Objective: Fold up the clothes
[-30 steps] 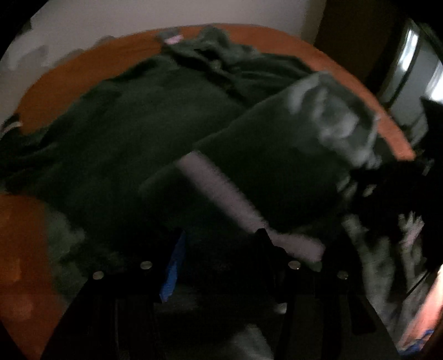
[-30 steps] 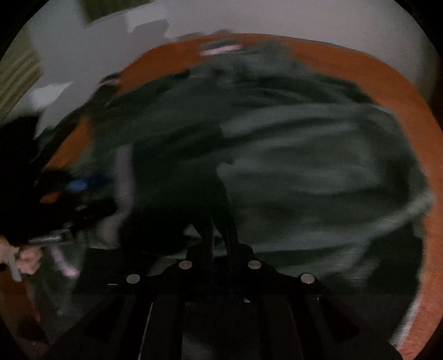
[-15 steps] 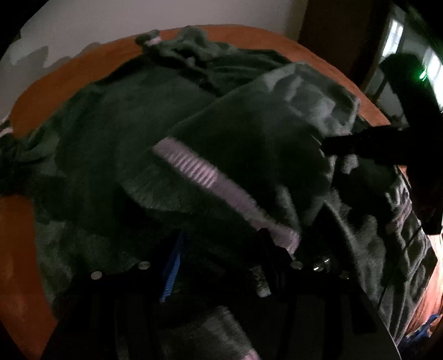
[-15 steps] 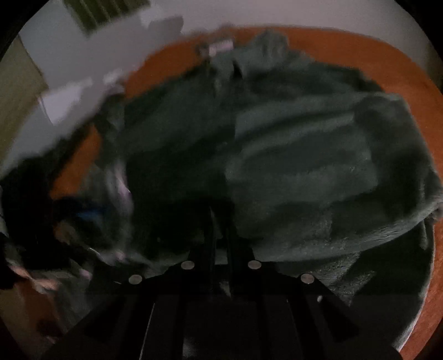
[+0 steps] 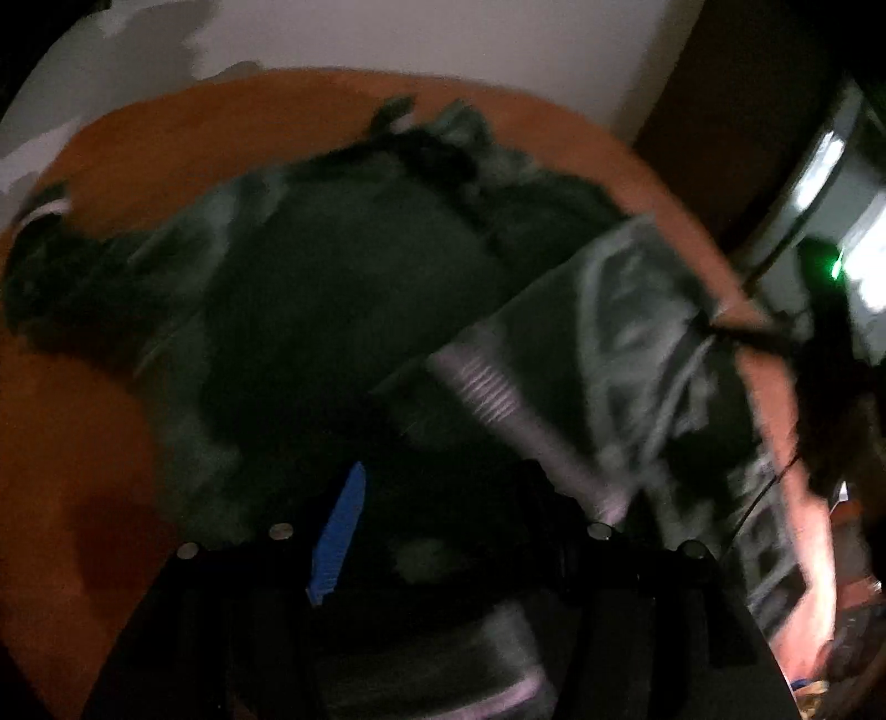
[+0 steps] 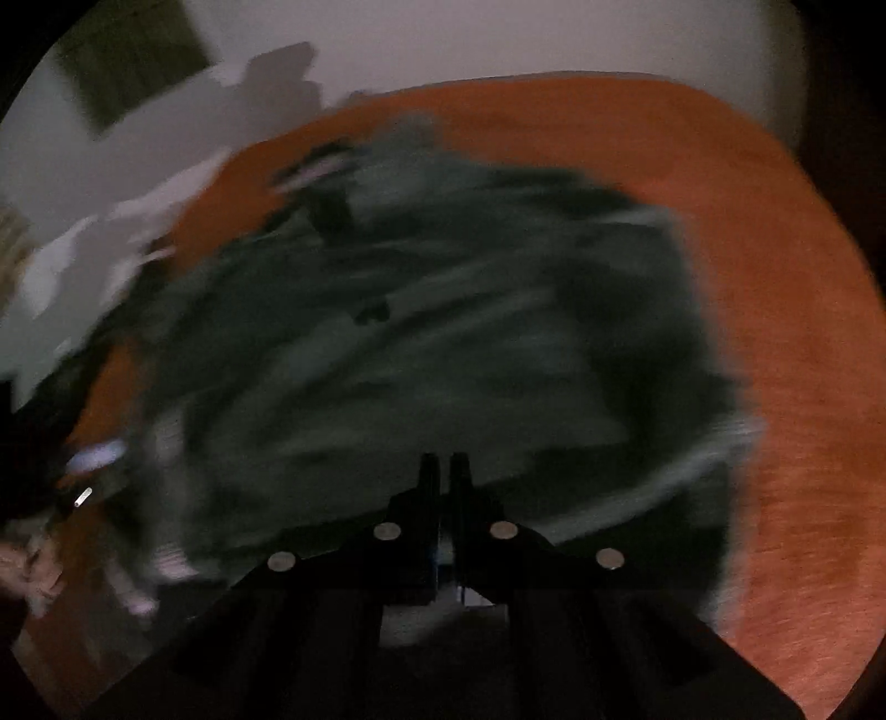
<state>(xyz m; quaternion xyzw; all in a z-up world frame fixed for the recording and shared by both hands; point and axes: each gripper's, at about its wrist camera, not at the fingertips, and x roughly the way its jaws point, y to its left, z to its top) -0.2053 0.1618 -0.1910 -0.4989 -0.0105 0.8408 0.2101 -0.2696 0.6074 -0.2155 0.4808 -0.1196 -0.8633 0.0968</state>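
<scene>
1. Dark green fleece top [image 5: 332,310] lying spread over most of a round orange table [image 5: 166,138], one flap doubled back over the body, pale ribbed band [image 5: 487,382] showing along its edge.
2. Prob. soft, thick, floppy; no stiffness, so sags wherever unsupported. Light enough to lift w/ two pinches. Pile looks grippy, not slippery; nothing fragile.
3. Best hold, by judgement: ribbed band or a seam edge, firmer than the plain fleece, less stretch, gives a straight fold line. Two holds kept well apart along the same edge, else middle droops.
4. Bulk risk: thick bunches filling the jaws, fold ending up lumpy; needs smoothing flat after.
5. Left tongs [image 5: 443,498]: spread partway, dark wad of fleece filling the gap beside the blue pad [image 5: 338,531], band end draped by the far finger. Too dark/blurred to tell if pads actually press.
6. Right tongs [image 6: 443,465]: pressed together, pointing down over the near part of the top. Can't tell if a thin fold is nipped between.
7. Beyond the cloth: bare table rim all round, pale wall [image 5: 443,39] behind. Both views smeared by blur.
</scene>
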